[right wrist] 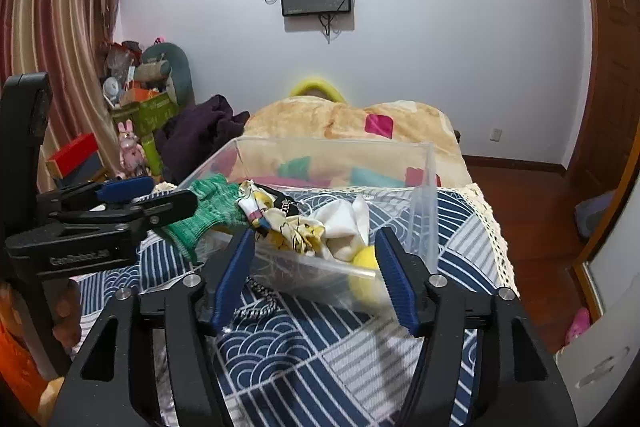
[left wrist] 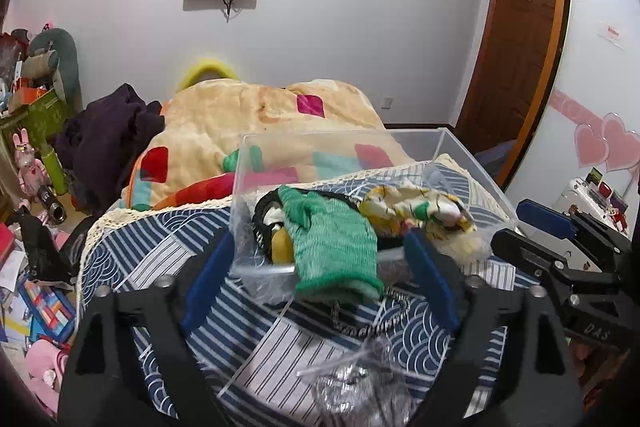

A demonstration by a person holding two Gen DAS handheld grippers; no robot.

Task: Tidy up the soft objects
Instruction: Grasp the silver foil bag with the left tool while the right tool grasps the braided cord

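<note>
A clear plastic box (left wrist: 472, 163) (right wrist: 424, 187) stands on the blue-patterned bed cover. A green knit cloth (left wrist: 334, 239) (right wrist: 200, 215) hangs over its near rim. A yellow and white patterned cloth (left wrist: 416, 211) (right wrist: 296, 227), a yellow soft ball (right wrist: 366, 261) (left wrist: 282, 247) and a black item (left wrist: 264, 211) lie inside. My left gripper (left wrist: 320, 275) is open, its fingers either side of the green cloth. My right gripper (right wrist: 316, 267) is open at the box's near wall, empty; it also shows in the left wrist view (left wrist: 532, 227).
A chain (left wrist: 372, 319) (right wrist: 256, 303) and crinkled clear plastic (left wrist: 360, 379) lie on the cover in front of the box. A beige blanket (left wrist: 260, 131) and dark purple clothes (left wrist: 108, 131) are behind. Clutter fills the floor at left (left wrist: 36, 267). A wooden door (left wrist: 516, 39) stands at right.
</note>
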